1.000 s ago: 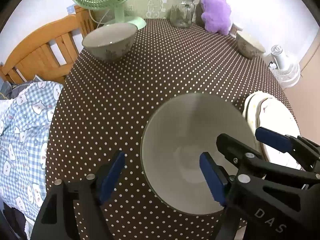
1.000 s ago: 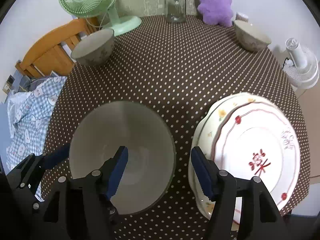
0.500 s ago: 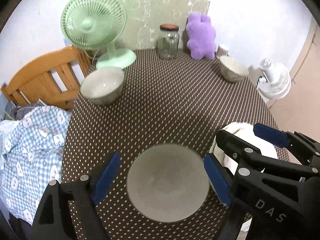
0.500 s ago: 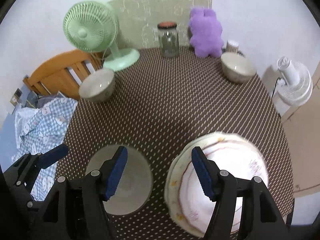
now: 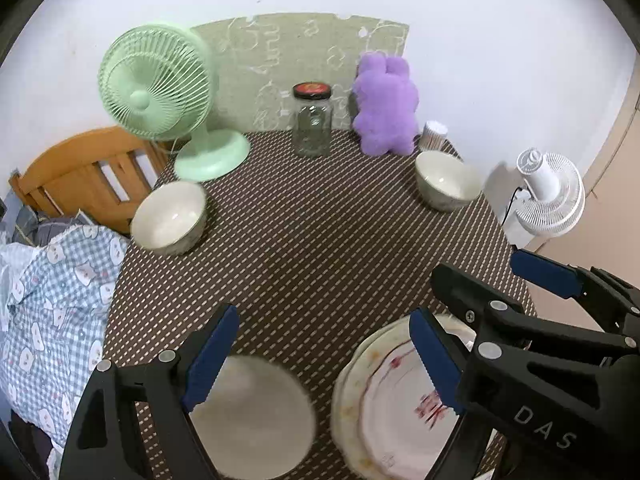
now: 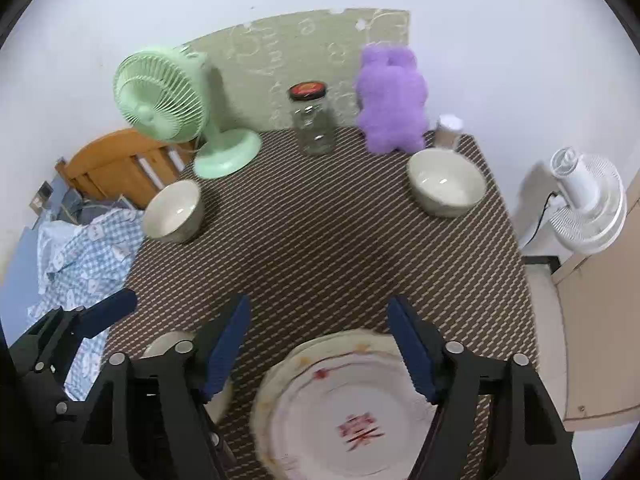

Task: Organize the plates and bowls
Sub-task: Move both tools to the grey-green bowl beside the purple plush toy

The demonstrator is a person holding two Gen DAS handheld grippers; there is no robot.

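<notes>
Counting from the glass jar (image 5: 312,120) as landmark: three bowls and one stack of plates stood on the dotted tablecloth (image 5: 320,248). Two plates at least showed in the plate stack (image 5: 384,408), the upper one bearing a red mark at its centre; more than that could not be told. One bowl, the left bowl (image 5: 170,218), sat nearer than the jar and off to its left, just in front of the green fan (image 5: 160,92). A second, the right bowl (image 5: 446,179), sat nearer than the jar and to its right, beside the purple plush (image 5: 386,106). The third, the near bowl (image 5: 252,416), lay well nearer than the jar, blurred, beside the plate stack and not touching it.

Left gripper (image 5: 320,360) hung above the table, jaws spread and having just been opening, nothing between the pads; the near bowl lay below its left finger and the plate stack below its right one. Right gripper (image 6: 318,344) likewise stood released, jaws having just widened, holding nothing; the plate stack lay under it, and the near bowl showed partly hidden behind its left finger. One white fan (image 5: 550,192) stood off the table, right of the jar.
</notes>
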